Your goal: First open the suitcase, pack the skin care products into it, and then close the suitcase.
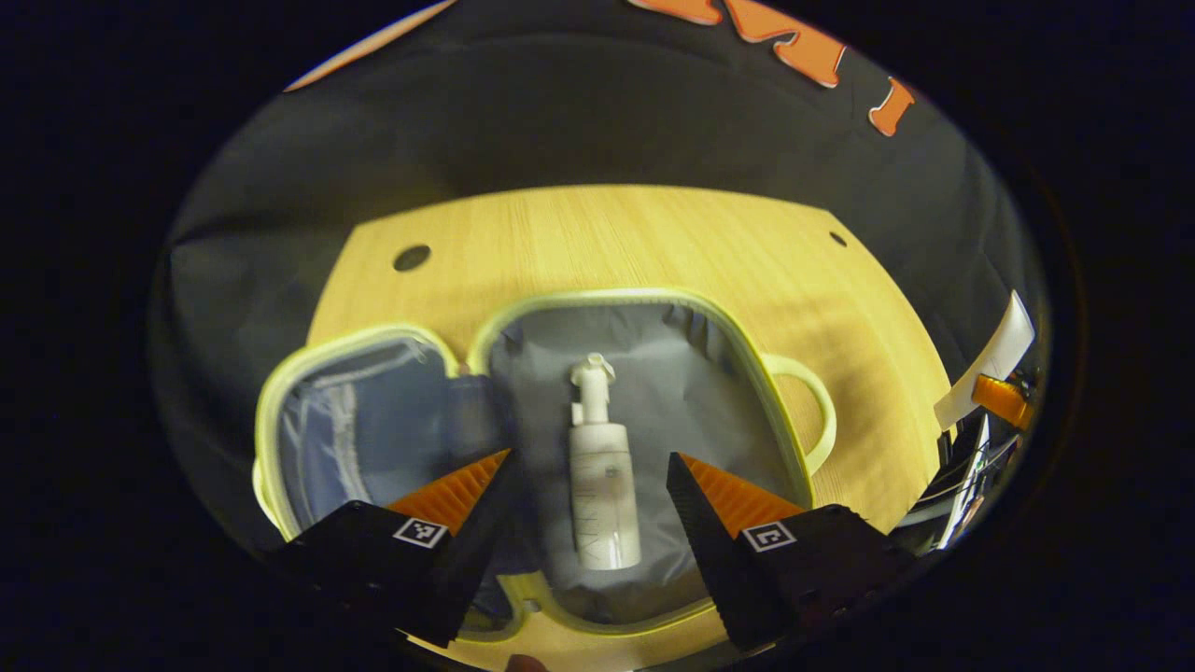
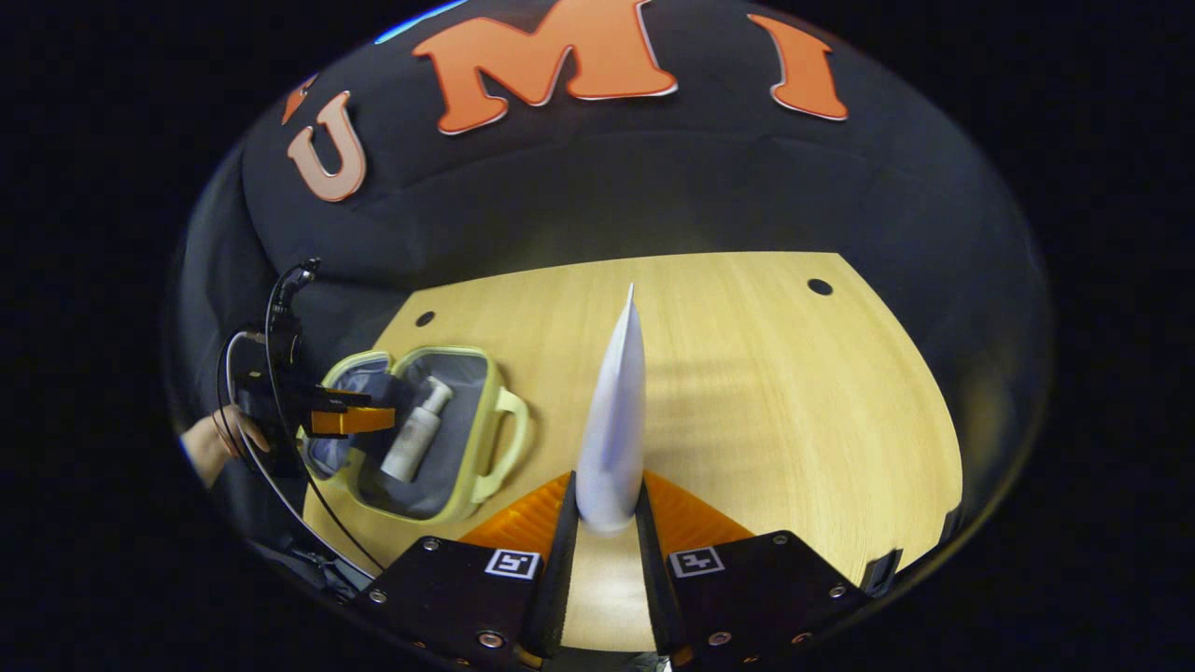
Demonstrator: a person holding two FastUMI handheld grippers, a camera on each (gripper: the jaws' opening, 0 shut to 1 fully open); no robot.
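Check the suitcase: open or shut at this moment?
Open. The suitcase lies unzipped on the table, both lined halves spread flat, with a pump bottle lying inside one half.

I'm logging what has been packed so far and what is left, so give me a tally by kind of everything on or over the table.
Suitcase, open on the table: 1
Pump bottle, lying inside the suitcase: 1
White tube, clamped in the right gripper above the table: 1
Total: 3
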